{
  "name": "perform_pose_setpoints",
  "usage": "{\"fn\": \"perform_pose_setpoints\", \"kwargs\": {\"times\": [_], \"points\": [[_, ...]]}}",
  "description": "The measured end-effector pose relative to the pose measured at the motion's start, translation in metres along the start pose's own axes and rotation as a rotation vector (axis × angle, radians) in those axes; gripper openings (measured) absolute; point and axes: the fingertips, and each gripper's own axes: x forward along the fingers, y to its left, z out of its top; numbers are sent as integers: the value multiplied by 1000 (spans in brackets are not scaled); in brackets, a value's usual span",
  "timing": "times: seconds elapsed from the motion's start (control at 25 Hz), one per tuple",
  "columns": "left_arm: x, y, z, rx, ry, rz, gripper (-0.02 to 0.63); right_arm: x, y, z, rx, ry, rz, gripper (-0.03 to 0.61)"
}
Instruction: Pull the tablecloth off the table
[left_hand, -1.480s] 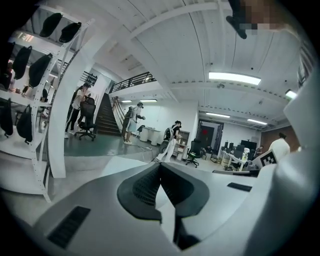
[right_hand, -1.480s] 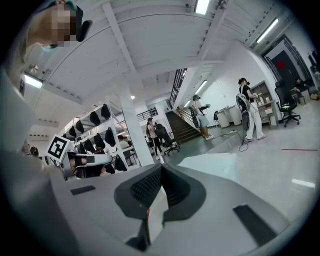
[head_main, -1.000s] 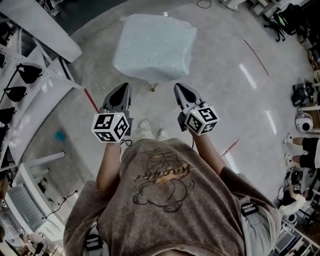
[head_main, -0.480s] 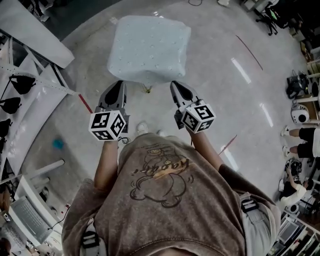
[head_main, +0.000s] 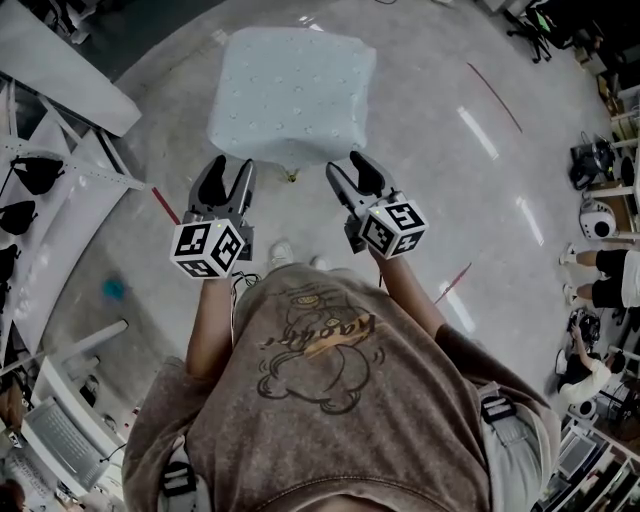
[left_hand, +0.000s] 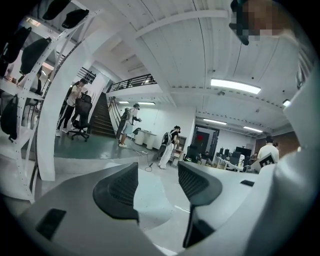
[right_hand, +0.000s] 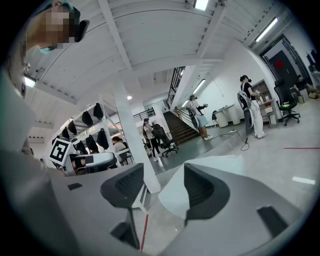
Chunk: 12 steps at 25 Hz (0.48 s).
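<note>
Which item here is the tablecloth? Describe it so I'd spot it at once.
Start at the wide, glossy grey floor in the head view. Near its top middle, straight ahead of the person, the tablecloth drapes over a small square table, hiding it. It is the only pale blue, soft-cornered shape with tiny dots; the white racks at left are hard and angular.

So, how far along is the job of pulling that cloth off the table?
Nothing is done yet: the tablecloth is still draped in place. In hand: the left gripper and right gripper have just opened their jaws, nothing between them, just short of its near edge. Left: grip the cloth and pull it off.
</note>
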Motion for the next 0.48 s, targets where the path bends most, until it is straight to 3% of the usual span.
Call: {"fn": "perform_pose_setpoints", "kwargs": {"times": [0.12,0.24,0.48], "points": [[3,7,-2,-12,-3,9,301,5,0,-3,21,-2,12,323],[8,11,-9,-26,22,-1,313,9,0,-7,37,-1,27,402],[26,21,-37,-57,98,-46,321,22,-12,-31,79,48,28,431]]}}
